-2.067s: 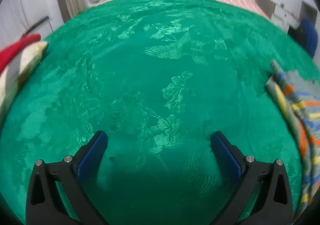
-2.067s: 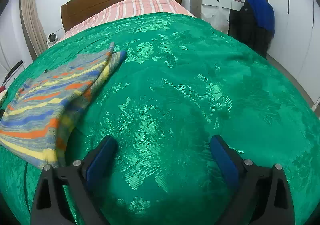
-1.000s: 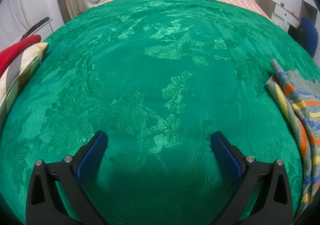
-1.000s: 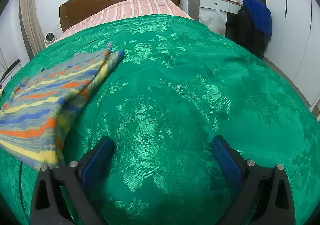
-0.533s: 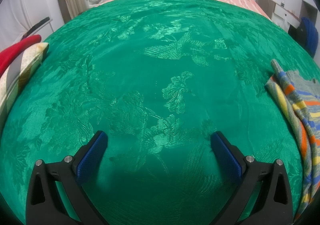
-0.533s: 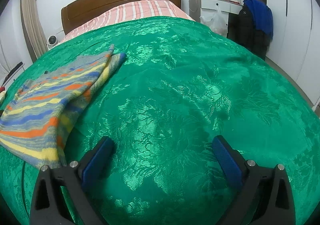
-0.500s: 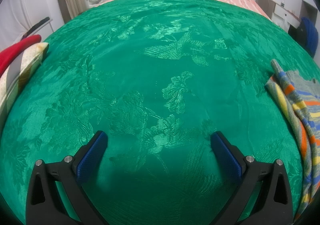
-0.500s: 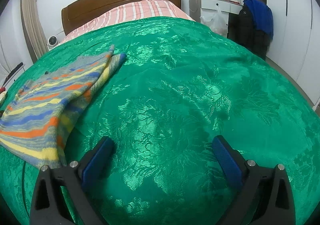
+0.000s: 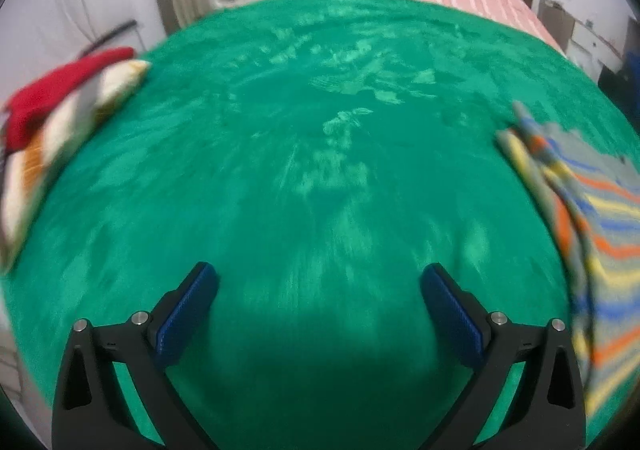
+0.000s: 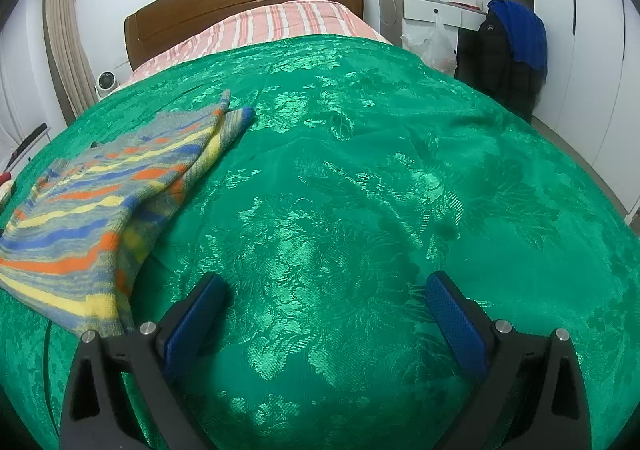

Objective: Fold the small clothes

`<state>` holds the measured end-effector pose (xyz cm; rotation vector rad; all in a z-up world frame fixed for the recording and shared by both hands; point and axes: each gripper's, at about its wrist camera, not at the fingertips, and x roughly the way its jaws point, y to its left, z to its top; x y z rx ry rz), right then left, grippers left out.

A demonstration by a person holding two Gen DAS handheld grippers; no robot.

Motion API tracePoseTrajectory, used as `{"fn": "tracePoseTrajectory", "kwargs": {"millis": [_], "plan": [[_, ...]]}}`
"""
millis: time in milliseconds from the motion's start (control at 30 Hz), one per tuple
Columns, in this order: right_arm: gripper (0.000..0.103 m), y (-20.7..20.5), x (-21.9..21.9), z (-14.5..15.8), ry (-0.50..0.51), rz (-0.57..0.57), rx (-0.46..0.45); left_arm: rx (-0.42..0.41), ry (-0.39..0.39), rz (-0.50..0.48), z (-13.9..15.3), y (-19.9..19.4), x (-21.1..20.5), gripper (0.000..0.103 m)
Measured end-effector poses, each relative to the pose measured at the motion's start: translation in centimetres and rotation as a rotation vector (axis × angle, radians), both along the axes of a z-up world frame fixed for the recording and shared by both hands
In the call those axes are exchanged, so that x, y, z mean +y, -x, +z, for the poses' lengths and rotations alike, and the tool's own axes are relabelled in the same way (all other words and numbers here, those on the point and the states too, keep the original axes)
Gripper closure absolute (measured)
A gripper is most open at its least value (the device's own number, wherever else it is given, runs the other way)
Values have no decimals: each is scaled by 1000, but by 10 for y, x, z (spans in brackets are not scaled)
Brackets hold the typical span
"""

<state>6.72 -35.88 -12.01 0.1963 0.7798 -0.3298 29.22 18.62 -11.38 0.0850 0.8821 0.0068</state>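
Overhead, green brocade bedspread (image 10: 360, 189) covers bed, wooden headboard (image 10: 240, 5) behind. Striped knit garment (image 10: 104, 201) lies flat between grippers. Left gripper (image 9: 318, 294) wide open, empty, above bare spread; view blurred. Right gripper (image 10: 324, 302) wide open, empty, left finger (image 10: 196, 318) just beside garment edge.

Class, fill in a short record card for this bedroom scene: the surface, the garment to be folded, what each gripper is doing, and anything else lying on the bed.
Surface: green bedspread with a shiny leaf pattern, covering a bed with a wooden headboard
Garment: striped knit garment, grey with blue, orange and yellow bands, lying loosely folded on the bedspread
Left gripper: open, empty, over bare bedspread; garment to its right
Right gripper: open, empty; garment to its left
Other cloth: red and cream pile at the bed's left edge, blurred
Background: blue jacket hanging by the wall
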Motion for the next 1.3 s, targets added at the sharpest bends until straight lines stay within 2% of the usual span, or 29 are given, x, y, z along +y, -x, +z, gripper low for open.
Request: {"fn": "tracePoseTrajectory", "kwargs": {"millis": [67, 167, 233, 300, 433, 567, 633, 700, 833, 900, 967, 1033, 1067, 1100, 1167, 1300], "plan": [[3, 0, 0, 1, -2, 2, 4, -42, -8, 4, 10, 32, -9, 1], [4, 5, 0, 8, -19, 12, 3, -104, -29, -49, 25, 79, -37, 1], [4, 16, 0, 18, -42, 5, -32, -138, -69, -89, 32, 107, -64, 1], [4, 31, 5, 34, -9, -11, -94, -151, -96, -142, 33, 128, -93, 1], [4, 39, 20, 54, 86, 0, -107, -123, -73, -320, 35, 147, -158, 1], [4, 45, 29, 60, 71, 8, -120, -103, -42, -495, 41, 155, -218, 1], [4, 47, 28, 62, 74, 10, -129, -124, -51, -593, 44, 164, -250, 1], [4, 51, 21, 65, 49, 2, -151, -152, -91, -703, 43, 176, -286, 1], [4, 56, 2, 65, -91, -19, -198, -161, -141, -869, 30, 189, -347, 2], [4, 56, -7, 64, -169, -15, -202, -169, -181, -936, 22, 191, -377, 18], [4, 55, -15, 67, -226, 1, -208, -170, -213, -976, 14, 188, -402, 21], [4, 49, -23, 72, -291, 31, -210, -179, -240, -973, 7, 179, -419, 26], [4, 42, -29, 75, -340, 59, -207, -161, -227, -971, 4, 172, -425, 43], [5, 34, -33, 77, -379, 87, -194, -127, -190, -967, 2, 165, -426, 64], [9, 9, -43, 77, -470, 155, -140, -110, -155, -930, 1, 159, -422, 86], [20, -65, -51, 59, -602, 260, -33, -97, -68, -905, 5, 162, -413, 91]]}}
